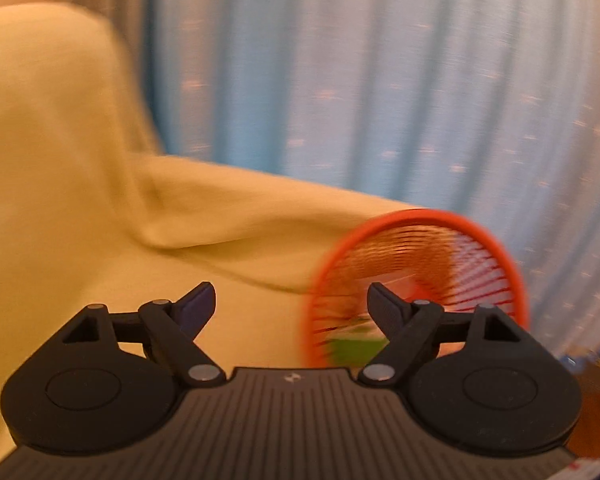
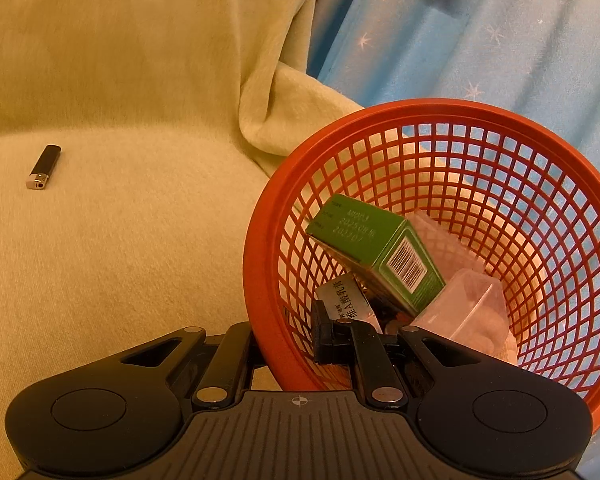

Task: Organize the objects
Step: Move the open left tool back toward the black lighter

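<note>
My right gripper (image 2: 290, 344) is shut on the near rim of a red mesh basket (image 2: 540, 216), which is tilted up off the yellow cloth. Inside lie a green box (image 2: 372, 248), a white tube with print (image 2: 344, 300) and a clear plastic box (image 2: 468, 308). A black lighter (image 2: 44, 166) lies on the cloth at the far left. My left gripper (image 1: 290, 304) is open and empty, with the blurred basket (image 1: 480, 232) just right of it and something green (image 1: 356, 350) inside it.
A yellow cloth (image 2: 120, 260) covers a sofa-like seat and its backrest (image 1: 40, 120). A blue curtain with small stars (image 2: 480, 40) hangs behind it, and also shows in the left wrist view (image 1: 380, 80).
</note>
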A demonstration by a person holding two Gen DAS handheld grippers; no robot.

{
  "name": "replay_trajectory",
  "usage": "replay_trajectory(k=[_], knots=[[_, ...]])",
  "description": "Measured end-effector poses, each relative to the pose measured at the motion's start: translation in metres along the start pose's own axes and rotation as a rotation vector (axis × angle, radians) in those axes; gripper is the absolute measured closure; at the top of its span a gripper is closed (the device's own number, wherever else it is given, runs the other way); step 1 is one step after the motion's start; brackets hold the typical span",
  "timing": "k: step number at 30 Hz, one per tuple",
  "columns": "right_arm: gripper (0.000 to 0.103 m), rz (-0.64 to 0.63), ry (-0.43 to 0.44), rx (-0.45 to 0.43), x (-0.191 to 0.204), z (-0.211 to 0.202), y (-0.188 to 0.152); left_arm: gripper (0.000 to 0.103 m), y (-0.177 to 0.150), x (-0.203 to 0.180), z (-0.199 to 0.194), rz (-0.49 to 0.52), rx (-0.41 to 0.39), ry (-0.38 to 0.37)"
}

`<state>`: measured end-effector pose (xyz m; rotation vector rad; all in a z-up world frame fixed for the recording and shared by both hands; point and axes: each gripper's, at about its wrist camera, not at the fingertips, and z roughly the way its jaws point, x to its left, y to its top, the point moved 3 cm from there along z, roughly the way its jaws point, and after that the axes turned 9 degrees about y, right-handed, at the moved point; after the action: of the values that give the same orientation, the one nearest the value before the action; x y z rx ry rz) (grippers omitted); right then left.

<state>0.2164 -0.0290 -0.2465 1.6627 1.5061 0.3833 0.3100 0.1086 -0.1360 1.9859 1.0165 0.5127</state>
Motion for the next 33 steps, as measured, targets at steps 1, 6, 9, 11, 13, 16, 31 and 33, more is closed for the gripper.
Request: replay_trajectory(k=[1, 6, 9, 11, 13, 16, 31, 33], knots=[[0.096, 0.003, 0.001, -0.001, -0.001, 0.000, 0.000, 0.023, -0.003, 0.015, -0.004, -0.025, 0.002, 0.038], [0.096, 0.006, 0.001, -0.003, -0.002, -0.001, 0.000, 0.023, -0.031, 0.088, -0.019, -0.149, 0.038, 0.239], [0.096, 0.006, 0.002, -0.003, -0.002, -0.001, 0.000, 0.023, -0.049, 0.122, -0.027, -0.205, 0.061, 0.332], [0.096, 0.005, 0.002, -0.002, -0.002, -0.001, 0.000, 0.023, -0.060, 0.137, -0.031, -0.232, 0.074, 0.373], [0.096, 0.003, 0.001, -0.001, -0.002, -0.001, 0.000, 0.023, -0.071, 0.147, -0.031, -0.244, 0.092, 0.405], [0.096, 0.001, 0.000, 0.000, -0.003, -0.001, -0.001, 0.023, -0.084, 0.151, -0.024, -0.253, 0.116, 0.420], [0.096, -0.008, -0.003, 0.004, -0.002, 0.000, -0.002, 0.023, -0.113, 0.142, 0.007, -0.238, 0.194, 0.386], [0.096, -0.009, -0.003, 0.005, -0.002, 0.000, -0.002, 0.023, -0.116, 0.142, 0.008, -0.233, 0.202, 0.381]])
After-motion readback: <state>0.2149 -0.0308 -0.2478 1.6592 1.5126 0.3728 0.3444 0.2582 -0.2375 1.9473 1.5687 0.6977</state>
